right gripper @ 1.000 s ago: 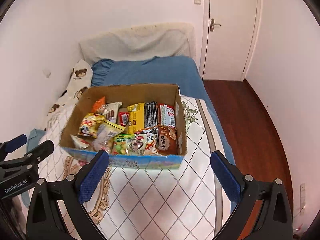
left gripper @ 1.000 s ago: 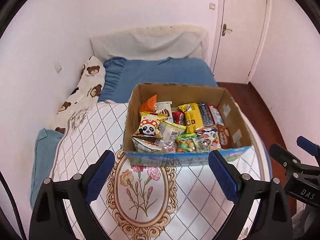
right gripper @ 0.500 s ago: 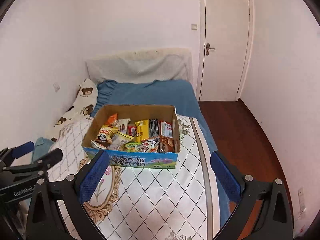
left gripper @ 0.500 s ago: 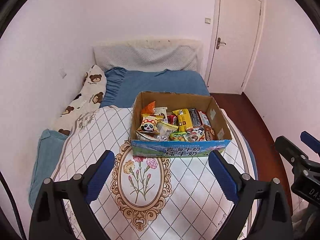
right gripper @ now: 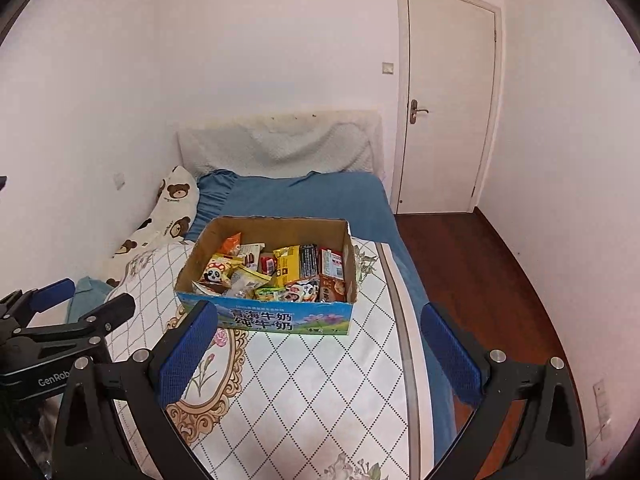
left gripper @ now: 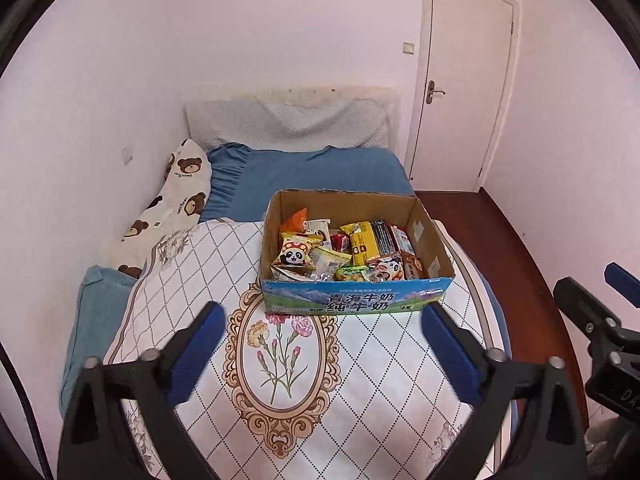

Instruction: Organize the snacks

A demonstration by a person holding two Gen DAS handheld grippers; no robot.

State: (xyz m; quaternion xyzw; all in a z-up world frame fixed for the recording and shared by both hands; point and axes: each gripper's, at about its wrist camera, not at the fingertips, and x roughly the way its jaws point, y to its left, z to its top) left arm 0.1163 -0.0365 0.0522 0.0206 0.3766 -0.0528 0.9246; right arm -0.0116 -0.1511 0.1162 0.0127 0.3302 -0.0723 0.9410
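Both grippers stood spread with nothing between their blue pads. On the left gripper (left gripper: 322, 344) the jaws had just been opening further, empty, above the flower medallion (left gripper: 280, 356) printed on the quilted white cover (left gripper: 188, 280). Beside it, the right gripper (right gripper: 318, 342) hung over the diamond-patterned part of that cover, near the bed's edge.

Ahead of both, apart from the pads, sat the cardboard box (left gripper: 352, 300) on the cover, its blue printed front wall facing the cameras. It was filled with snack packets (left gripper: 348, 252) lying in a loose heap: a panda-printed pouch (left gripper: 295, 258) at the left, a yellow packet (left gripper: 362, 242) near the middle, an orange one at the back.

Beyond the box lay a blue sheet (left gripper: 320, 176), a bear-print pillow (left gripper: 176, 200) along the wall, a padded headboard, and a closed white door (right gripper: 448, 100) beside the wooden floor.
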